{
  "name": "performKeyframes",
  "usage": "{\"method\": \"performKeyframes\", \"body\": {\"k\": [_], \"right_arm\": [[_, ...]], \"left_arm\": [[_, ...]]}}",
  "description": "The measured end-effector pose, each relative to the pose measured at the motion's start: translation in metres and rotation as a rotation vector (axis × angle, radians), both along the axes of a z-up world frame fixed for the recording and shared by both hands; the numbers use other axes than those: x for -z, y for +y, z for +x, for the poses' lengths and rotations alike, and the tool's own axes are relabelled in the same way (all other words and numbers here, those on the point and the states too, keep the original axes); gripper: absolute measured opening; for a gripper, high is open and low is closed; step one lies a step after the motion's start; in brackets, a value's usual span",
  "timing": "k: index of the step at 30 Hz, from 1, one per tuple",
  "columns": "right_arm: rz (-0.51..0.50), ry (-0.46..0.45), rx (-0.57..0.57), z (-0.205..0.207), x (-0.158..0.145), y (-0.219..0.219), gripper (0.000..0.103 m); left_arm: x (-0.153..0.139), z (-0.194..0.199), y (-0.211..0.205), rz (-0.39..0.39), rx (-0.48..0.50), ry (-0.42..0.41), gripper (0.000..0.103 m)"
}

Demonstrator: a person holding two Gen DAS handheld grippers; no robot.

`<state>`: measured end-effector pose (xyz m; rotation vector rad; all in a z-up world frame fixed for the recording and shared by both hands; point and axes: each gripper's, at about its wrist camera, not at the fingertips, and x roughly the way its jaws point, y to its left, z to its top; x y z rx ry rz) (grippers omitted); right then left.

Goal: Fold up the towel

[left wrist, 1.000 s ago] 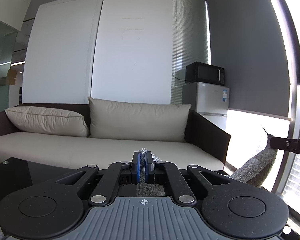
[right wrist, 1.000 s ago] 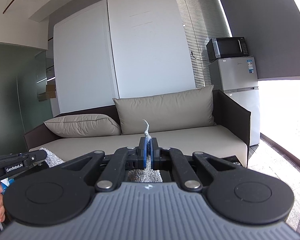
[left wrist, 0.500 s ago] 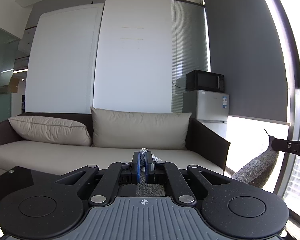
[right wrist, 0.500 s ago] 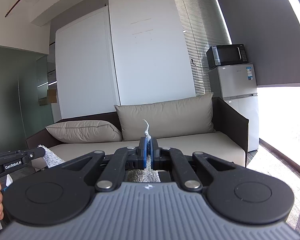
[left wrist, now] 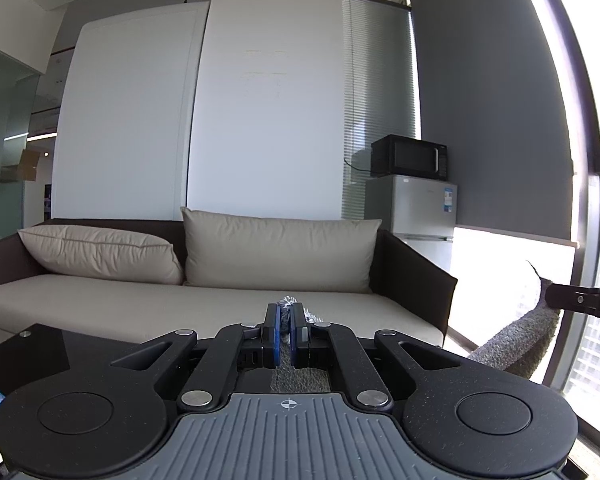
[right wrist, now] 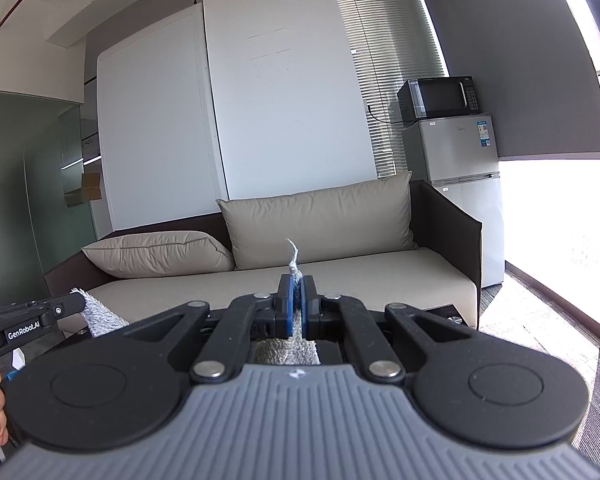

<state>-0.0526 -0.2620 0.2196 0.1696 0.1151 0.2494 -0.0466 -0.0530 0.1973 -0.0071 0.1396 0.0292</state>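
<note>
Left wrist view: left gripper (left wrist: 286,334) clamped on grey towel (left wrist: 516,346), which trails to 3 o'clock; sofa (left wrist: 204,304) at 12, fridge (left wrist: 414,204) at 1.

Right wrist view: right gripper (right wrist: 296,306) pinches a towel corner; microwave (right wrist: 438,98) at 1.

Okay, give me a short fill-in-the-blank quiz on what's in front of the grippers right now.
1. Both grippers are clamped on a grey ____.
2. The microwave sits on top of the ____.
3. Behind the left gripper and the right gripper stands a beige ____.

Missing words: towel; fridge; sofa.
</note>
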Motion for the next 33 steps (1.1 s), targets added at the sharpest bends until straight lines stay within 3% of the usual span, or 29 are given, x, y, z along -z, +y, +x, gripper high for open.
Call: {"method": "performKeyframes", "body": {"k": [33], "right_arm": [[-0.083, 0.075, 0.021, 0.109, 0.049, 0.016, 0.003]], "left_arm": [[0.061, 0.088, 0.009, 0.008, -0.037, 0.083, 0.004]]}}
